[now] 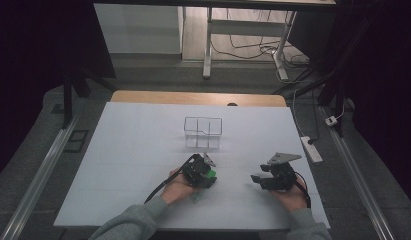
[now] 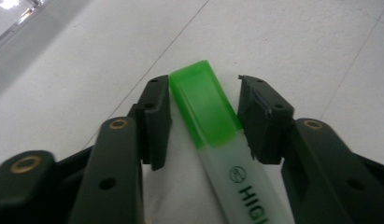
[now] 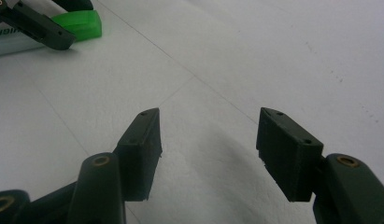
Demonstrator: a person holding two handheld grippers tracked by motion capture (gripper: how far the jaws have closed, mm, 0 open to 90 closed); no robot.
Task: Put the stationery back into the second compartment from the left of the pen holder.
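Observation:
A highlighter (image 2: 206, 112) with a bright green cap and a pale barrel lies flat on the white table cover (image 1: 133, 150). My left gripper (image 2: 203, 93) is open, one jaw on each side of the cap; the left jaw is almost against it and the right jaw is a hair off. From the high view the left gripper (image 1: 209, 177) is low at the table's front centre, with the green cap (image 1: 212, 174) at its tip. My right gripper (image 1: 256, 179) is to its right, open with nothing between its jaws (image 3: 208, 135). The green cap (image 3: 82, 24) and a left jaw show far off.
A clear wire-edged box (image 1: 203, 132) with compartments stands at mid-table, beyond both grippers. The table's wooden far edge (image 1: 198, 97) shows past the cover. On the floor to the right lies a power strip (image 1: 311, 149), with desk legs and cables behind.

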